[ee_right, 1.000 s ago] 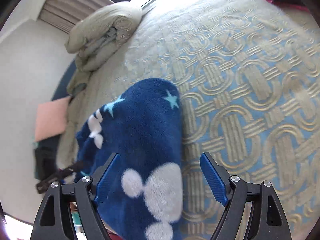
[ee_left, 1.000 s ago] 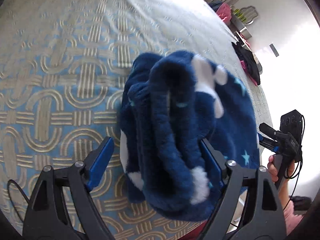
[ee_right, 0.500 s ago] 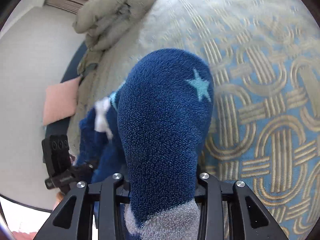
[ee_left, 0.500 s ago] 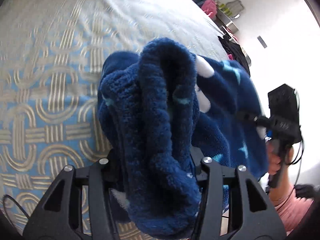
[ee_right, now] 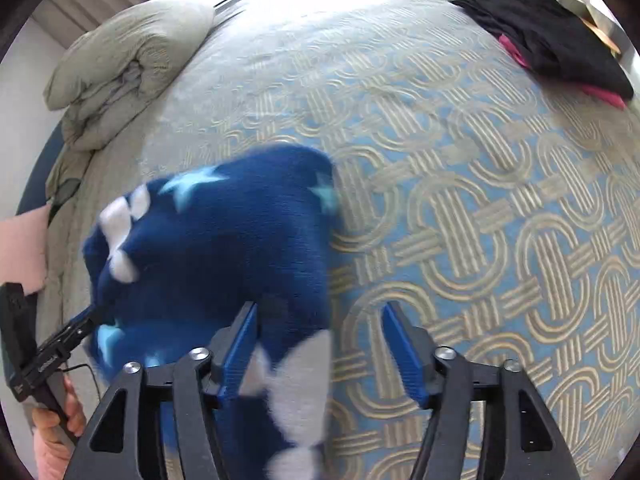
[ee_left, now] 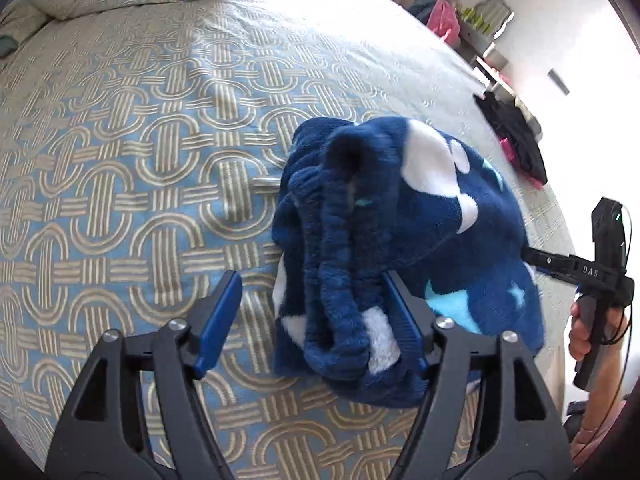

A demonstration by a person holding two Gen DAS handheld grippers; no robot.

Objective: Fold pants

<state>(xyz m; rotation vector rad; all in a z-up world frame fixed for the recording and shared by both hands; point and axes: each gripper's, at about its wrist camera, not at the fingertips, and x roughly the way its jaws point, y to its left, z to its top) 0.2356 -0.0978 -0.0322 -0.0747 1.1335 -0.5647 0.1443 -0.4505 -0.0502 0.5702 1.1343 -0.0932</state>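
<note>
The pants [ee_left: 400, 232] are dark blue fleece with white blobs and light blue stars, folded into a thick bundle lying on the patterned bedspread [ee_left: 140, 160]. My left gripper [ee_left: 310, 316] is open, its jaws wide apart, with the bundle's near end partly between them. My right gripper [ee_right: 320, 340] is open too, and the bundle [ee_right: 216, 256] lies at its left jaw, blurred. Each gripper shows in the other's view, at the bundle's far side.
A rolled grey-green duvet [ee_right: 124, 68] lies at the head of the bed. A pile of black and pink clothes [ee_right: 552, 48] sits at the bed's far edge. A pink pillow [ee_right: 24, 248] is beside the bed.
Half a second ago both grippers were shut on the raised bundle. Now both jaws have opened and pulled back, and the bundle lies on the bedspread.
</note>
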